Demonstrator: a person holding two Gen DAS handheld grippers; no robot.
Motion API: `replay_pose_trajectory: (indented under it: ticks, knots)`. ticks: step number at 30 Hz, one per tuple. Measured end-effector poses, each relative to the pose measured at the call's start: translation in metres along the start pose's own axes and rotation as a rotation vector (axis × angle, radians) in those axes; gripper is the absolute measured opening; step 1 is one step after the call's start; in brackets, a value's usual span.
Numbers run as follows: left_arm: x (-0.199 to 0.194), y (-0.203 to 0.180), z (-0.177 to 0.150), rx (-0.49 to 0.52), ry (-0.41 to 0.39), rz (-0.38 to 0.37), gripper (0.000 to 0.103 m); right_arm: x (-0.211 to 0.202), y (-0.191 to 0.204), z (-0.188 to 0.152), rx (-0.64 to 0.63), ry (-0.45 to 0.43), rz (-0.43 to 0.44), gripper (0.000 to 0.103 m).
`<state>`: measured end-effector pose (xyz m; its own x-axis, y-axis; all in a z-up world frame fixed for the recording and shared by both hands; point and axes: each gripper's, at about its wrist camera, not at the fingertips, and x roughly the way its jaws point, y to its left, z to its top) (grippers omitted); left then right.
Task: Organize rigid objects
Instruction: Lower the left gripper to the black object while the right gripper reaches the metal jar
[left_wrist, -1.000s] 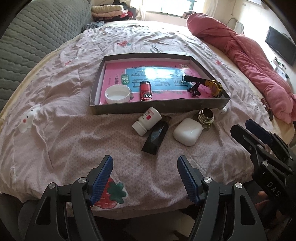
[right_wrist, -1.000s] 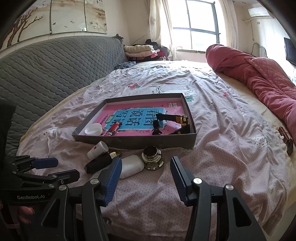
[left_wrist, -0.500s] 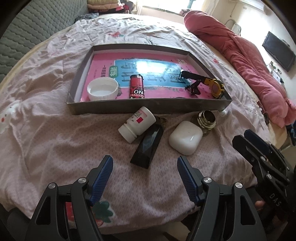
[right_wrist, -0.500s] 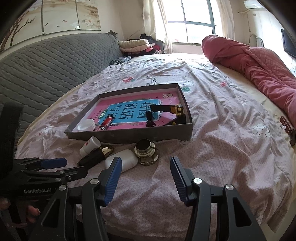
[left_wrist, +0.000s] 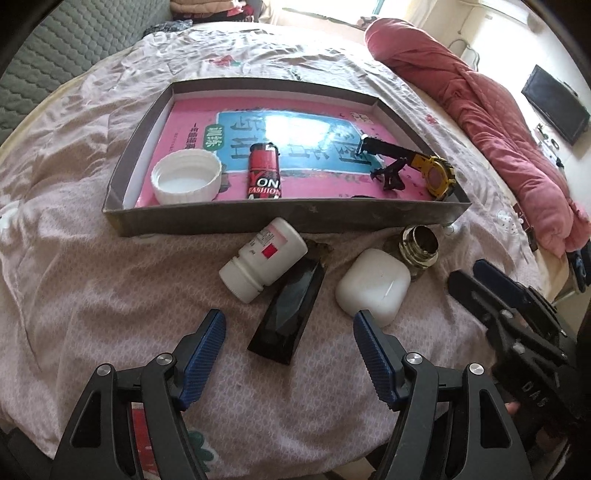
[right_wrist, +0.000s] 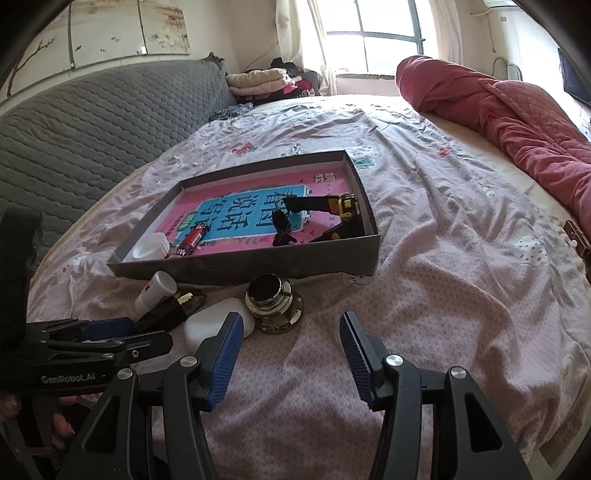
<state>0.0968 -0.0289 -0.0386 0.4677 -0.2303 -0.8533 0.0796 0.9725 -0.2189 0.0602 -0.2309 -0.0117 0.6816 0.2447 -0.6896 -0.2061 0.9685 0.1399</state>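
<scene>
The left gripper (left_wrist: 288, 345) hangs over the bed with its jaws spread wide and nothing between its ribbed blue pads (left_wrist: 201, 354). Just ahead of it lies a black glossy case (left_wrist: 290, 314), flat and oblong, with its long axis running away from the gripper toward the tray and leaning a little to the right. Its far end shows a gold, faceted part in the right wrist view. A white plastic pill bottle (left_wrist: 264, 258) lies on its side and touches the case; its cap end points toward the gripper and to the left, its base toward the tray. To the right lies a white smooth rounded case (left_wrist: 373, 282), close to the right blue pad. Beyond it stands a brass-coloured round metal fitting (right_wrist: 271, 299) with a wide flange, its opening up.

The right gripper (right_wrist: 290, 350) is also released, its jaws apart and empty, above the bedsheet (right_wrist: 424, 302) to the right of the fitting.

Behind these four things sits a shallow grey cardboard tray (left_wrist: 258, 221), its floor covered by a pink and blue printed sheet. In it are a white ribbed lid (left_wrist: 184, 181) with the open side up, a red lighter (left_wrist: 263, 173) lying lengthwise away from the near wall, a small black clip (left_wrist: 389, 177), and a black and yellow watch (left_wrist: 424, 168). A rolled pink quilt (right_wrist: 498, 99) lies at the far right of the bed.
</scene>
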Motion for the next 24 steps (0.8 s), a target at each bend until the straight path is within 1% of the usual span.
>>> replay_pose_trajectory:
  ticks: [4,7,17,22,24]
  knots:
    - [0.004,-0.005,0.003,0.022,-0.003,-0.004,0.068,0.012,0.009,0.001,-0.049,0.014,-0.003,0.054]
    - [0.006,-0.007,0.004,0.031,-0.009,0.003,0.066,0.02,0.013,0.003,-0.072,0.018,-0.01,0.054]
    - [0.01,-0.005,0.008,0.027,-0.027,-0.008,0.056,0.039,0.008,0.011,-0.028,0.032,-0.008,0.054]
    - [0.013,-0.005,0.01,0.02,-0.028,-0.016,0.054,0.047,0.01,0.014,-0.036,0.034,-0.013,0.054]
    - [0.013,-0.004,0.011,0.017,-0.031,-0.016,0.053,0.05,0.011,0.015,-0.049,0.032,-0.03,0.054]
